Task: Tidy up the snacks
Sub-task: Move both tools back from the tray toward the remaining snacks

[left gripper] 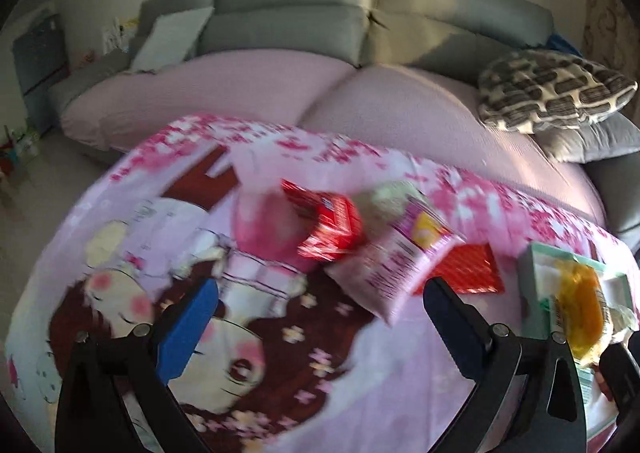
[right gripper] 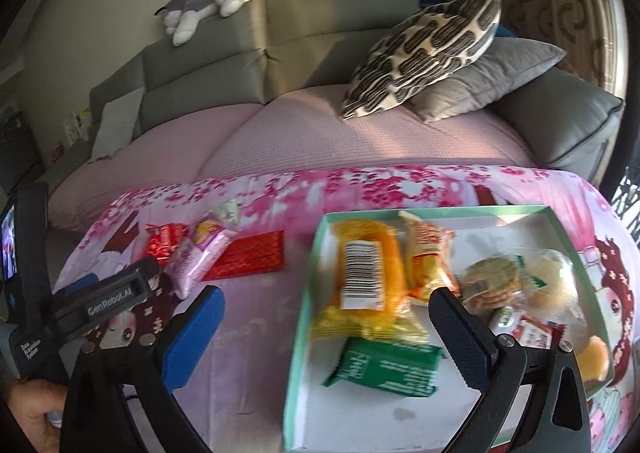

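My left gripper (left gripper: 320,317) stands open above the cartoon-print cloth (left gripper: 280,353), nothing between its fingers. Just beyond it lie a pink snack packet (left gripper: 400,265), a red packet (left gripper: 328,225), a flat red wrapper (left gripper: 468,269) and a small pale green packet (left gripper: 392,197). My right gripper (right gripper: 328,329) is open over the mint-green tray (right gripper: 308,293). The tray holds a yellow packet (right gripper: 364,281), a yellow-and-red packet (right gripper: 428,257), a green packet (right gripper: 388,365), round crackers (right gripper: 492,277) and a bun (right gripper: 552,281). The loose packets show blurred in the left wrist view.
The cloth covers a low surface in front of a grey sofa (right gripper: 304,25) with a pink cover (right gripper: 304,133). A patterned pillow (right gripper: 424,53) rests on a grey cushion and a plush toy (right gripper: 208,1) lies on the backrest. A hand (right gripper: 32,409) grips the left tool.
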Tool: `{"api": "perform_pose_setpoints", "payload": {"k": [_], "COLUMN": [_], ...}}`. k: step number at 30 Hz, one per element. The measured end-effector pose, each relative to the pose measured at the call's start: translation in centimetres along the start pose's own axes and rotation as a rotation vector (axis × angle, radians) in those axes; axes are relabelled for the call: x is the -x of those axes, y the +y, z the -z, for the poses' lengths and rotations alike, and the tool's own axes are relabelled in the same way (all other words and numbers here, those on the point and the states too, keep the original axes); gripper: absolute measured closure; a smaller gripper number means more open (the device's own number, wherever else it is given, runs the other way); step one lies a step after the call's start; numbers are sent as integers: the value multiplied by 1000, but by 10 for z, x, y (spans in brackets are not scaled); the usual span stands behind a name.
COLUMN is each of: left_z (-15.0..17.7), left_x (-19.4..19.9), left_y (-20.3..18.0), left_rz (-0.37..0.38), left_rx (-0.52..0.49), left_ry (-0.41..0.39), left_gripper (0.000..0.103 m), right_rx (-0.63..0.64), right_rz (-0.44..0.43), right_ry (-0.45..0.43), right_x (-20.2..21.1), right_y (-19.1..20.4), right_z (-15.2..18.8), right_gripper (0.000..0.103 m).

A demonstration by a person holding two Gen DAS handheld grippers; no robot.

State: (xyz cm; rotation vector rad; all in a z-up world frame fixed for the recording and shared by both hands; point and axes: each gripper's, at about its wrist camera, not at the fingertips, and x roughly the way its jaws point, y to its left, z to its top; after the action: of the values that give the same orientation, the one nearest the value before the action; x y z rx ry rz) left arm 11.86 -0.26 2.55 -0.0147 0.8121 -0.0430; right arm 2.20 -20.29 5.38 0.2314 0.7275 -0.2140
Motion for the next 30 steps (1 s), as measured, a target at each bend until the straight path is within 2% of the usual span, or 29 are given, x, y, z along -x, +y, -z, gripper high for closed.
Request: {"api": "perform_pose_setpoints", "payload": {"k": [5,14,24,30], "left_z": [-5,-8,-21,-24], "left_x": [6,-1,-11,-27], "left_y": [23,47,56,54], "left_rz": [-45,-68,-28,6], "left_rx": [33,83,107,95], "left_ry": [-56,-52,-52,-2], "left_gripper": [1,1,1,1], "right_rx": [33,73,95,85], "right_rz": [-41,-56,-59,-14], "right_ry": [20,57,72,56], "right_x": [-8,-24,-41,-56], "right_y": [21,46,67,72], "right_z": [4,10,9,-2], "right_gripper": [0,0,0,0]}}
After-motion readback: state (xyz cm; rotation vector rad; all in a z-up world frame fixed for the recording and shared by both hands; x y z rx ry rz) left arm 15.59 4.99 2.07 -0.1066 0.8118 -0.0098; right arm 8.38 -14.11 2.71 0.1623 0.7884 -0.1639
